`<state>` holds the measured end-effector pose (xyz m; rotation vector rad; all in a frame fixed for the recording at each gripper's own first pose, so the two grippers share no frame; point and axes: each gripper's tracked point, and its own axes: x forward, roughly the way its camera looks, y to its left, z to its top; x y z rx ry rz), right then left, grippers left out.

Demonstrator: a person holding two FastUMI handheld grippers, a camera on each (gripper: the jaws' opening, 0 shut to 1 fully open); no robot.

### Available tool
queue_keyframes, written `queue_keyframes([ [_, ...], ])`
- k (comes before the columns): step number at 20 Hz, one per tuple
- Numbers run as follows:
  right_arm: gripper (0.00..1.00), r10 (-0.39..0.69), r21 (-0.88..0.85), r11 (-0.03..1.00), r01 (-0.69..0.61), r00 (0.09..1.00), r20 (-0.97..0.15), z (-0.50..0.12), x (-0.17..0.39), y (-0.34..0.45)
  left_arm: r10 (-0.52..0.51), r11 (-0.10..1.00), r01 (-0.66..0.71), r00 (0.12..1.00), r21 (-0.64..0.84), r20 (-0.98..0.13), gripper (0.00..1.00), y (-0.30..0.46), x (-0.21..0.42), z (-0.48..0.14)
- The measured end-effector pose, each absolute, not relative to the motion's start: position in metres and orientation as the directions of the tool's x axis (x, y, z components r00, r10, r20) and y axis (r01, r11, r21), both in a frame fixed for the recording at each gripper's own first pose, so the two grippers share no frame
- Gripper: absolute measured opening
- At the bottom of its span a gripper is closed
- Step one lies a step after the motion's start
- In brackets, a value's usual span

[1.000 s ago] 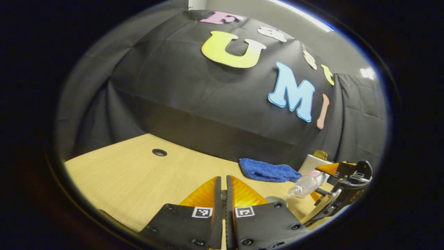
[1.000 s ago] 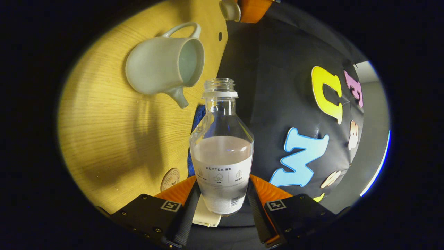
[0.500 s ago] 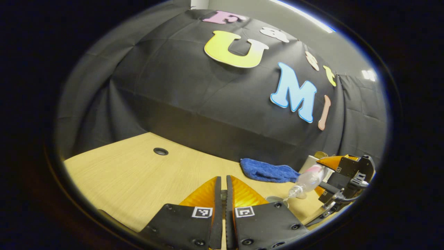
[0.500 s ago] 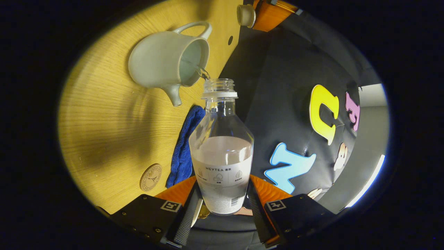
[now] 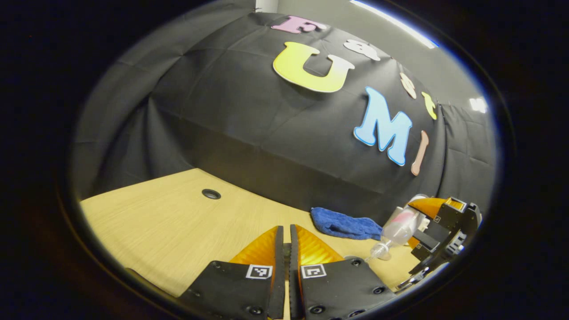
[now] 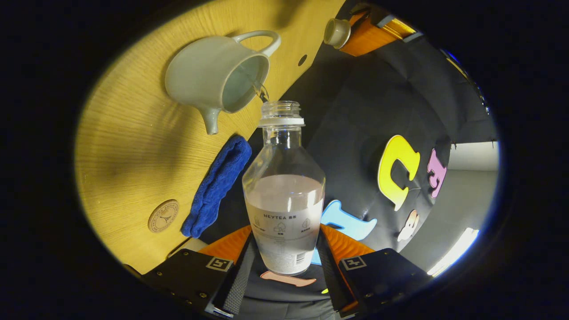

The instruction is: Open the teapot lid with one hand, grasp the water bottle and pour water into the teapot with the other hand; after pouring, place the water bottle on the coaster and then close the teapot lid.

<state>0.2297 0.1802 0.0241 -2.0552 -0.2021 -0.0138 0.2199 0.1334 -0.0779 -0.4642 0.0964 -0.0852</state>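
My right gripper (image 6: 285, 232) is shut on a clear water bottle (image 6: 284, 195), part full and without a cap. The bottle is tipped, and a thin stream runs from its mouth (image 6: 281, 108) into the open top of the pale teapot (image 6: 209, 82) on the wooden table (image 6: 120, 146). In the right gripper view the small teapot lid (image 6: 336, 32) is held by the other gripper above the table. My left gripper (image 5: 285, 229) has its fingers pressed together, with the lid hidden between them. Its view shows the tipped bottle (image 5: 398, 222) in the right gripper (image 5: 438, 226) at the right edge.
A round wooden coaster (image 6: 163, 216) lies on the table near a folded blue cloth (image 6: 218, 186), which also shows by the back wall (image 5: 344, 224). A cable hole (image 5: 211, 194) sits in the tabletop at the left. A white box corner (image 6: 191, 244) peeks out near my right fingers.
The right gripper has tipped the bottle further toward the teapot, and water now runs from its mouth into the pot. The left gripper has hardly moved.
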Motion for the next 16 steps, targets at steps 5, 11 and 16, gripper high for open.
queue_keyframes([
  [5, 0.74, 0.18, -0.834, -0.508, 0.215, 0.974, 0.141, 0.033, 0.229, 0.188, -0.094, 0.884, 0.051, 0.993, -0.465, -0.07, 0.1, 0.139, 0.22, -0.077],
  [11, 0.74, 0.241, -0.761, -0.574, 0.303, 0.95, 0.197, 0.044, 0.225, 0.199, -0.091, 0.877, 0.045, 0.993, -0.478, -0.074, 0.12, 0.14, 0.221, -0.08],
  [16, 0.73, 0.246, -0.745, -0.592, 0.308, 0.949, 0.198, 0.046, 0.228, 0.199, -0.092, 0.873, 0.044, 0.993, -0.486, -0.074, 0.12, 0.141, 0.22, -0.078],
])
